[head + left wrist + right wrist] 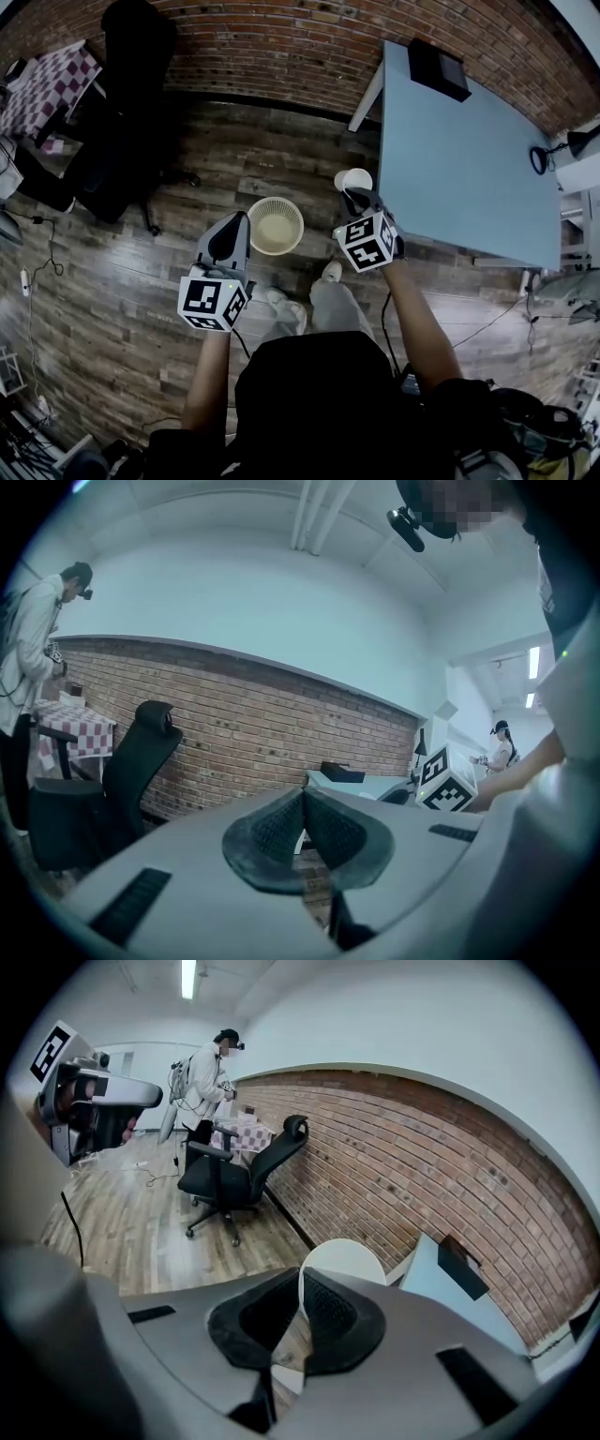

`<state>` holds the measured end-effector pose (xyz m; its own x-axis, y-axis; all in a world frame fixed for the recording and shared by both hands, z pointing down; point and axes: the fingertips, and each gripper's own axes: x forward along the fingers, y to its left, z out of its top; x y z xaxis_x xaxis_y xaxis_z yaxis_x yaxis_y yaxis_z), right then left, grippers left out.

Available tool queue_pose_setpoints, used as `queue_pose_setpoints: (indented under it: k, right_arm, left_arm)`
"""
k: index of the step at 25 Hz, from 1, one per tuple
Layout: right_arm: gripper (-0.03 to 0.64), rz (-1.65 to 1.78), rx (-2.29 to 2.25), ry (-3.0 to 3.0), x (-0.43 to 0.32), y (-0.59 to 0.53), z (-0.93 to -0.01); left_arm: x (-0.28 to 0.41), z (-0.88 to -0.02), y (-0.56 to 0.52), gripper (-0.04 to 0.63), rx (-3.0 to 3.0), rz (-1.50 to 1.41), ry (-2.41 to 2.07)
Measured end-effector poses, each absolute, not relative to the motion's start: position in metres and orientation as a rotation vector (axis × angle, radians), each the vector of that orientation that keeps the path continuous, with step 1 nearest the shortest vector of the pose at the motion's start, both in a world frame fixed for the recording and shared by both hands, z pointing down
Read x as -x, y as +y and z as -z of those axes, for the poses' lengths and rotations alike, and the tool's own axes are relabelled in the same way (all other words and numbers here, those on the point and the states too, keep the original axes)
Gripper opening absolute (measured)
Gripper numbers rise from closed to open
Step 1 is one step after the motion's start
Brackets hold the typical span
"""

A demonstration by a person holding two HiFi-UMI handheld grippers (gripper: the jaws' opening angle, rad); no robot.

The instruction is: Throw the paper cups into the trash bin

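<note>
My right gripper (353, 195) is shut on the rim of a white paper cup (353, 179), which it holds in the air just right of the round cream trash bin (276, 225) on the wood floor. In the right gripper view the cup (343, 1260) sticks up past the pinched pads (330, 1305), its wall caught between them. My left gripper (230, 239) hangs at the bin's left side, jaws together with nothing in them; the left gripper view shows its pads (281, 829) meeting, pointed at a brick wall.
A light blue table (459, 169) stands to the right with a black box (438, 67) on its far end. A black office chair (122, 112) and a checkered table (52, 84) stand at the left. Another person (208, 1077) stands farther off. Cables run along the floor.
</note>
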<state>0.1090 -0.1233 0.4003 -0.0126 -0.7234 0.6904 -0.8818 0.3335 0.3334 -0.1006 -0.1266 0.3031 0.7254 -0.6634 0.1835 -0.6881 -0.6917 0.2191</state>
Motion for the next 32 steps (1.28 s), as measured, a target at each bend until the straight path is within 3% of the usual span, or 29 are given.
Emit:
queue_pose_setpoints:
  k: [16, 32]
  right_arm:
    - [0.017, -0.284, -1.158, -1.873, -0.05, -0.16, -0.481]
    - [0.017, -0.452, -0.858, -1.897, -0.006, -0.165, -0.629]
  left_arm:
    - [0.13, -0.38, -0.137, 0.003, -2.45, -0.243, -1.162]
    - [0.156, -0.498, -0.123, 0.002, -2.14, -0.321, -1.25]
